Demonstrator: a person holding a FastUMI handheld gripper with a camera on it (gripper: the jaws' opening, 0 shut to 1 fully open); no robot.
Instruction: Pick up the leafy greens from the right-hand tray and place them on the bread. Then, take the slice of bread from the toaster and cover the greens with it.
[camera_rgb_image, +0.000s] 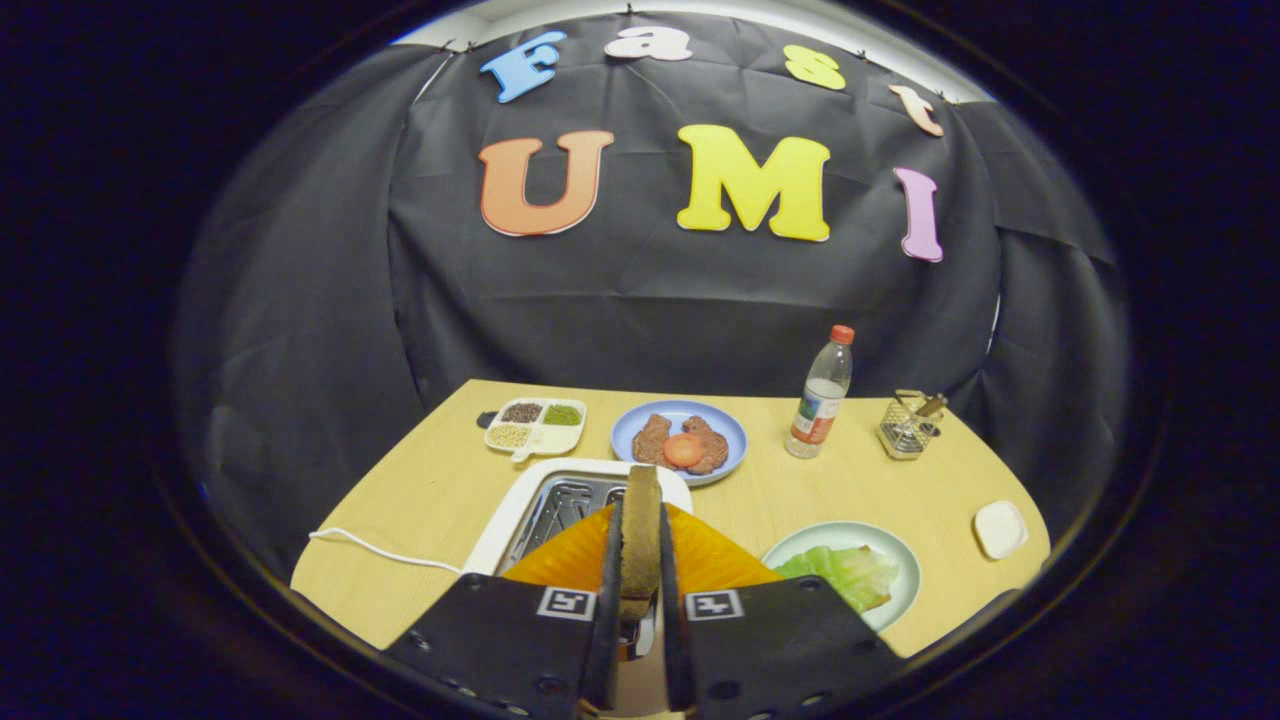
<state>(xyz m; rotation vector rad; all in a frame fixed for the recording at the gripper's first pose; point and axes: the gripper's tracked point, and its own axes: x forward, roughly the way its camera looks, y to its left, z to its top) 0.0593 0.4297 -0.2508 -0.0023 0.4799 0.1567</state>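
My gripper (640, 560) is closed on the slice of bread (640, 535), both fingers (611, 560) pressing its flat faces; the slice stands upright on edge between them, its top rising just past the fingertips. Directly beyond and below the slice lies the white toaster (520, 510), its open slot with metal grille showing to the left of the fingers.

To the right of my fingers, near the table's front edge, a pale green plate (895, 555) carries the leafy greens (845, 570); they lie on something light brown, of which a small corner shows at the plate's near side. The plate sits just beside the right finger block, with bare tabletop between it and the toaster.

Beyond the toaster, a blue plate (730, 425) holds two brown patties (655, 440) and an orange-red round slice (684, 450). Left of it, a white divided tray (575, 432) holds dark, green and pale grains in separate compartments. Right of the blue plate stands a clear bottle (822, 395) with a red cap, upright, and farther right a small wire holder (908, 428). A small white dish (1000, 528) rests near the table's right edge, well apart from the green plate.

A white cord (380, 550) runs from the toaster leftward across the light wooden table (420, 500). Open surface remains left of the toaster and between the bottle and the green plate. Black cloth forms the booth wall behind the table's far edge.
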